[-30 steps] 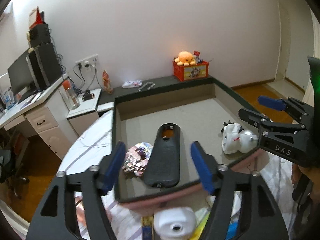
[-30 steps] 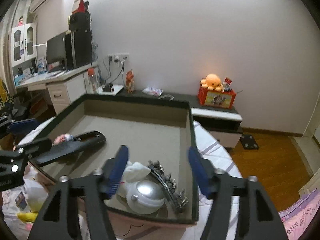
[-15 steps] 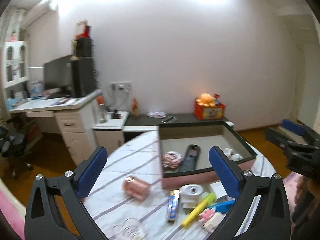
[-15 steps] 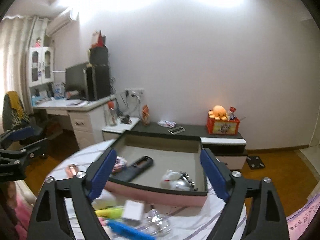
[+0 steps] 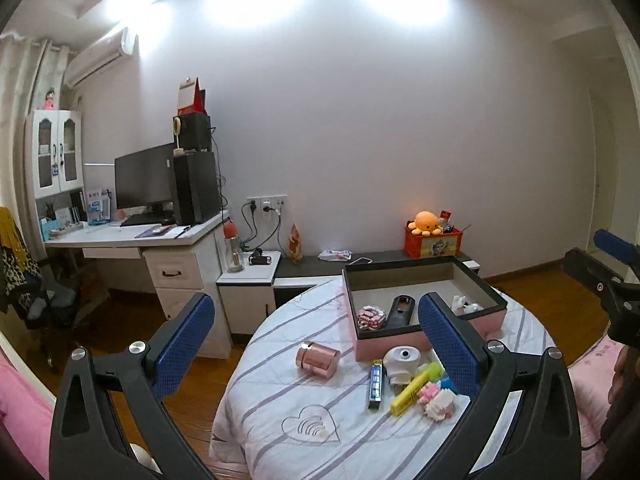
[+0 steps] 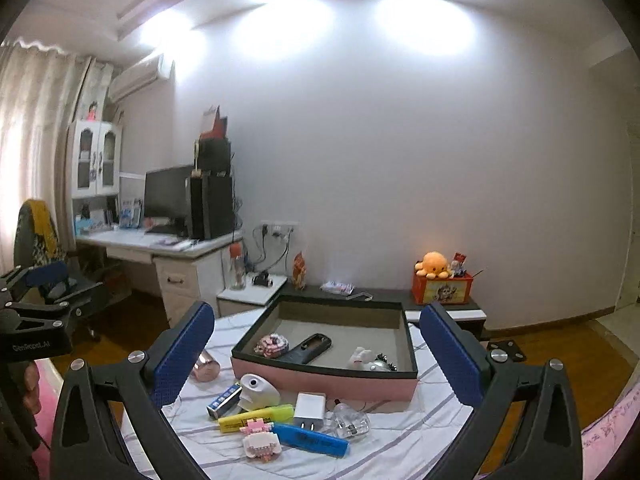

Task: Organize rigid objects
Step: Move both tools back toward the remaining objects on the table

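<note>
The right gripper (image 6: 316,350), jaws opening and empty, and the wide, empty left gripper (image 5: 316,340) hover near the pink box (image 6: 320,380) holding a black remote (image 6: 306,348).

Setting: home bedroom with study corner. Evidence: white wall-mounted air conditioner (image 5: 96,58) high at far left; white wooden desk (image 5: 136,240) with drawers along the left wall, carrying a black flat monitor (image 5: 144,180); white glass-door cabinet (image 5: 54,152) above; orange plush octopus (image 5: 427,222) on a low dark shelf at the far wall; brown wooden floor (image 5: 540,292); striped white quilted cloth (image 5: 304,392) in the near foreground.
</note>
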